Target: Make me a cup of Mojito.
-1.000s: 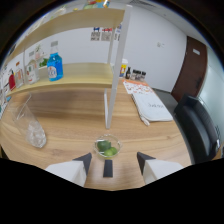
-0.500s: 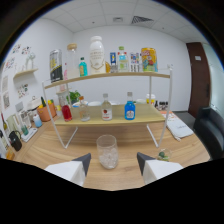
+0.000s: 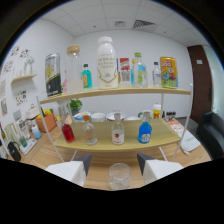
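Compared with one second ago, we have swung away from the table end and the glass holding green leaves; half a second ago the two-tier shelf came into view, and now we stand closer and square to it. The empty clear glass remains between the tongs, slightly nearer than half a second ago. We judge that the ingredient-selection step is starting: the liquids for the Mojito sit on the shelf ahead, and none has been picked.

Tongs state: the two fingers stand open, wide apart, gripping nothing. The glass rests on the wooden table at 6 o'clock, with a gap at either side.

Count, lower shelf, at 12 o'clock beyond the glass:
- four small bottles in a row: red bottle at 10 o'clock, amber bottle, clear bottle with red label at 12 o'clock, blue bottle at 1 o'clock
- bowls behind them; we cannot count them with certainty

Count, upper shelf:
- one large white bottle
- one dark can
- one tall clear jar
- one small teal bottle
- one yellow can
- several further containers between, not resolvable
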`<state>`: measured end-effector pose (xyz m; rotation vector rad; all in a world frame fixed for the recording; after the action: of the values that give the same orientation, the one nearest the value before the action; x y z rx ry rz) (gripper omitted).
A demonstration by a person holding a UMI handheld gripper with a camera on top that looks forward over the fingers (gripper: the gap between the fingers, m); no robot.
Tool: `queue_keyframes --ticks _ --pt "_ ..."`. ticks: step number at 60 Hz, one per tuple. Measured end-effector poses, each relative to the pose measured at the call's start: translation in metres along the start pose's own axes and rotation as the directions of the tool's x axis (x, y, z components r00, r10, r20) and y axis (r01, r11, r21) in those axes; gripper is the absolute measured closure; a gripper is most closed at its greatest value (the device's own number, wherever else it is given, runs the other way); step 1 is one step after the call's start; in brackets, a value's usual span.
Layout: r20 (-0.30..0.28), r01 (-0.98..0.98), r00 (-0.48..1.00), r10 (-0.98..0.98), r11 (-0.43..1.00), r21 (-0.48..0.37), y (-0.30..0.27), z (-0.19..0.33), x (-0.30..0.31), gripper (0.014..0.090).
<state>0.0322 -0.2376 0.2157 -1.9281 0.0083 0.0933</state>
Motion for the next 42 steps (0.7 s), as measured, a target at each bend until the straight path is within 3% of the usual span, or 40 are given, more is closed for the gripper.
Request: queue_keyframes --ticks 12,13,14,21,30,38,42 --pt "-0.029 0.008 1.000 -0.007 1.000 0.008 -0.033 0.059 0.005 0.0198" --pt "-0.033 0.010 0.999 -0.010 1.000 0.005 -0.034 0.064 0.006 0.0261" --pt "-0.036 0.012 0.999 -0.012 1.000 0.002 -0.034 0.068 0.006 0.0200" --pt "-0.059 0.011 0.998 -0.013 0.999 -0.033 -0.032 0.097 0.011 0.0244" --pt "-0.088 0.005 0.996 -0.012 0.996 -0.084 -0.021 0.119 0.021 0.0416" --pt "-0.071 -0.003 0.997 -0.005 0.994 -0.113 -0.013 0.127 0.019 0.0553" --pt "-0.068 0.001 0.998 -0.008 0.993 -0.114 -0.012 0.128 0.019 0.0664"
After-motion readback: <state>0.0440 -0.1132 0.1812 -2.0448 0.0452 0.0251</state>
